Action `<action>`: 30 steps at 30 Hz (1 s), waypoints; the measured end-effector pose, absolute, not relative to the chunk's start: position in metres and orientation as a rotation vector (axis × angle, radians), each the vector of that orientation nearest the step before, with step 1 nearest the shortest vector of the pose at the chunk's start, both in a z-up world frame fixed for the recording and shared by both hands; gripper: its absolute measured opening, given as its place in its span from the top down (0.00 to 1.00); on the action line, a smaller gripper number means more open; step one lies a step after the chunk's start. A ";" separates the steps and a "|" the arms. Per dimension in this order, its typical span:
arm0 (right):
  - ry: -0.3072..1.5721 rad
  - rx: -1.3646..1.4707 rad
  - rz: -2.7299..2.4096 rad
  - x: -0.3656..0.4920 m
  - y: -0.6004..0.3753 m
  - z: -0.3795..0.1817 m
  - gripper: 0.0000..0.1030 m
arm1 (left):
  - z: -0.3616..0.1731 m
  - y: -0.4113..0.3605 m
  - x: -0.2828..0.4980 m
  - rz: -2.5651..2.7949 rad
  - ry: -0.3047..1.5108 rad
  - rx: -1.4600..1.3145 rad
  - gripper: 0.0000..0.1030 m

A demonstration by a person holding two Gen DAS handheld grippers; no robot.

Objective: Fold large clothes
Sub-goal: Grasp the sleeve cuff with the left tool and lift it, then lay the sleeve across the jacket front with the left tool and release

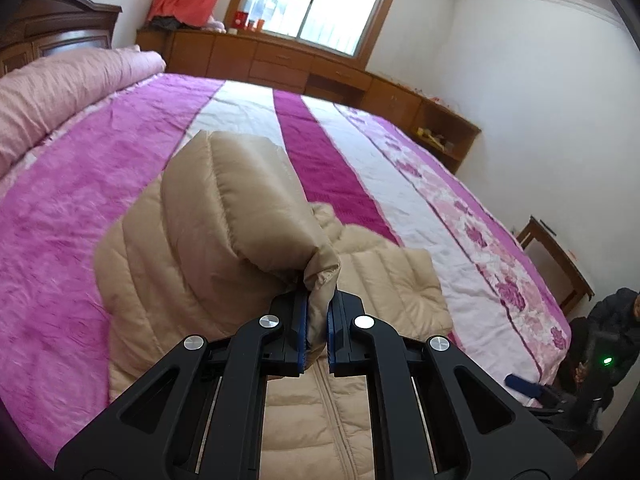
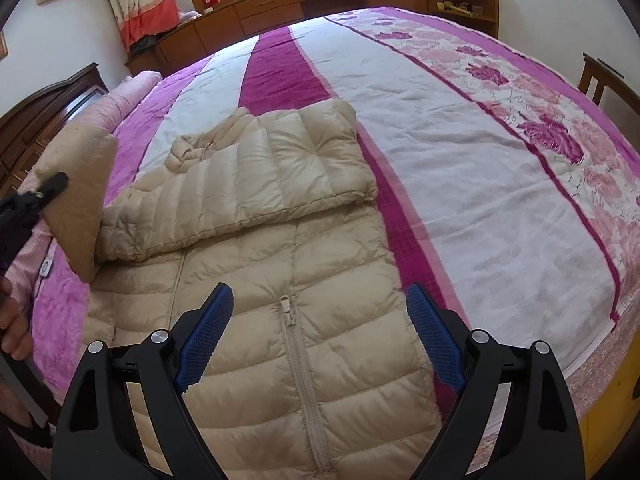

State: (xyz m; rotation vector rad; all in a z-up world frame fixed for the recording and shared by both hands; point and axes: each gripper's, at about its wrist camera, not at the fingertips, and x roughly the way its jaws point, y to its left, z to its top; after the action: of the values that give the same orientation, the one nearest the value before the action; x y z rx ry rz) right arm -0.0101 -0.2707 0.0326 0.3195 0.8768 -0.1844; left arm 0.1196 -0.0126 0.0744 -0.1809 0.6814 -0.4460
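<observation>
Fingers of left gripper [image 1: 317, 322] pinch one jacket's [image 2: 304, 312] sleeve [image 1: 224, 200]; right gripper [image 2: 318, 336] gapes empty above it

No readable text

A small round label [image 2: 47, 269] sits at the bedspread's [image 2: 460, 152] left edge in the right wrist view; its print is too small to read.

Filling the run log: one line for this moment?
left claw: shut on sleeve | right claw: open over jacket | bed
</observation>
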 end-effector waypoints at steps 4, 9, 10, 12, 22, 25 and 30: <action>0.863 0.335 -0.180 -0.011 -0.274 0.036 0.16 | 0.055 -0.028 0.122 -0.433 0.711 -0.126 0.93; 0.873 0.348 -0.186 -0.010 -0.281 0.031 0.16 | 0.034 -0.041 0.127 -0.440 0.760 -0.085 0.93; 0.877 0.351 -0.190 -0.010 -0.283 0.029 0.16 | 0.028 -0.044 0.129 -0.447 0.775 -0.074 0.93; 0.882 0.362 -0.200 -0.010 -0.287 0.026 0.16 | 0.020 -0.051 0.132 -0.464 0.799 -0.046 0.93; 0.901 0.403 -0.213 -0.006 -0.298 0.012 0.16 | -0.029 -0.078 0.141 -0.473 0.917 0.088 0.93; 0.893 0.397 -0.199 -0.007 -0.296 0.012 0.16 | -0.036 -0.085 0.143 -0.466 0.925 0.130 0.91; 0.917 0.425 -0.159 -0.001 -0.294 0.006 0.16 | -0.029 -0.081 0.143 -0.477 0.960 0.060 0.77</action>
State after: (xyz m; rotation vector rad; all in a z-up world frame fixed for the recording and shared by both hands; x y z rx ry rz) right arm -0.0013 -0.2939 0.0065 0.4249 0.9169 -0.1585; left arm 0.1430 -0.0807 -0.0292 0.0604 0.9598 -0.4771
